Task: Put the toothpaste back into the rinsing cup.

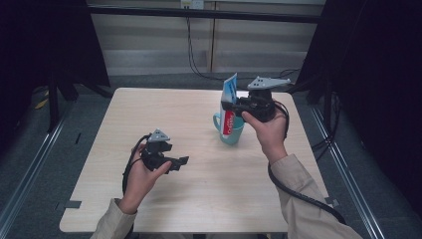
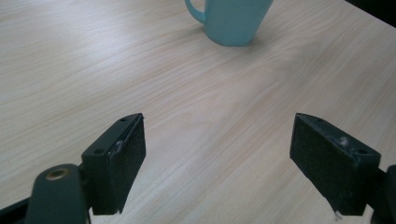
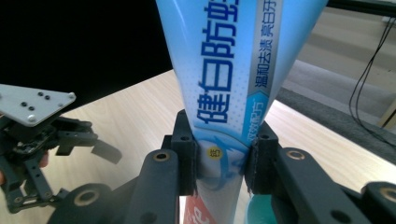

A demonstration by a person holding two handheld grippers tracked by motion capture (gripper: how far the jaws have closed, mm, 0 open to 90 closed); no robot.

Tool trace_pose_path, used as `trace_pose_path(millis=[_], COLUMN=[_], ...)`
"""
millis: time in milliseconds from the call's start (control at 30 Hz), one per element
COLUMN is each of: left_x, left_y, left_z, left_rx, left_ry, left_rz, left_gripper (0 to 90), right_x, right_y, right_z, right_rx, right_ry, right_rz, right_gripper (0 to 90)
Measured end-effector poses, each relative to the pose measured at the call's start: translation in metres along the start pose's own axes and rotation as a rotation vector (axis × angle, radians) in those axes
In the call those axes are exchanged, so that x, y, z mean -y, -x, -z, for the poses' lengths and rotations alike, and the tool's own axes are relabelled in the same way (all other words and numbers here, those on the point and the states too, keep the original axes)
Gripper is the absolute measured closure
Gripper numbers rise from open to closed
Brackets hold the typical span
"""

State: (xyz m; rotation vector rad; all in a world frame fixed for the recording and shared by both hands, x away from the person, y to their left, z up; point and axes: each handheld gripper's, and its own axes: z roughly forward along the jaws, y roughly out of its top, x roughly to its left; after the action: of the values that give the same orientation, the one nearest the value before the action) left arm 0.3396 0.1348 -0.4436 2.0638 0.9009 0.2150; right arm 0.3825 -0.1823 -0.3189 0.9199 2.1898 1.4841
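Right gripper view: right tongs (image 3: 219, 163) clamp toothpaste tube (image 3: 233, 70); high view: mug (image 1: 230, 130) beneath; left tongs (image 1: 175, 163) agape.

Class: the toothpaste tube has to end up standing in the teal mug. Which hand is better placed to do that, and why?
Right. The right tool is shut on the tube, held upright over the mug. The left tool is open and empty, low over the table, apart from the mug.
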Motion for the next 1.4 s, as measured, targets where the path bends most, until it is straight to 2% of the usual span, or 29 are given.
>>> trace_pose_path(millis=[233, 400, 467, 500, 767, 800, 967, 1100, 1333, 1400], left_x=[0.003, 0.007, 0.008, 0.009, 0.013, 0.014, 0.019, 0.023, 0.026, 0.026], left_y=[-0.003, -0.005, -0.006, -0.008, -0.012, -0.012, -0.016, -0.017, -0.017, -0.017], left_z=[0.001, 0.002, 0.002, 0.002, 0.003, 0.003, 0.003, 0.002, -0.001, -0.001], left_rx=[0.003, -0.003, -0.007, -0.010, -0.015, -0.013, -0.010, -0.016, -0.015, -0.017], left_ry=[-0.006, -0.006, -0.006, -0.005, -0.006, 0.002, 0.001, -0.001, -0.009, -0.011], left_rz=[0.000, 0.002, 0.006, 0.018, 0.013, 0.022, 0.027, 0.033, 0.033, 0.032], left_gripper=[18.7, 18.9, 18.9, 18.9, 18.6, 18.6, 18.8, 19.0, 19.1, 19.1], right_x=[-0.004, -0.006, -0.006, -0.006, 0.001, 0.004, 0.016, 0.031, 0.056, 0.058], right_y=[0.009, 0.024, 0.026, 0.031, 0.045, 0.048, 0.054, 0.057, 0.062, 0.062], right_z=[-0.003, -0.005, -0.005, -0.007, -0.013, -0.016, -0.028, -0.036, -0.046, -0.047], right_rx=[0.029, 0.085, 0.090, 0.111, 0.166, 0.183, 0.201, 0.202, 0.208, 0.210], right_ry=[0.010, 0.031, 0.033, 0.037, 0.053, 0.050, 0.028, 0.008, -0.045, -0.050], right_rz=[-0.009, -0.016, -0.018, -0.014, -0.026, -0.033, -0.050, -0.070, -0.068, -0.069], right_gripper=[70.1, 70.2, 70.2, 70.2, 70.2, 70.1, 70.1, 70.1, 70.0, 69.9])
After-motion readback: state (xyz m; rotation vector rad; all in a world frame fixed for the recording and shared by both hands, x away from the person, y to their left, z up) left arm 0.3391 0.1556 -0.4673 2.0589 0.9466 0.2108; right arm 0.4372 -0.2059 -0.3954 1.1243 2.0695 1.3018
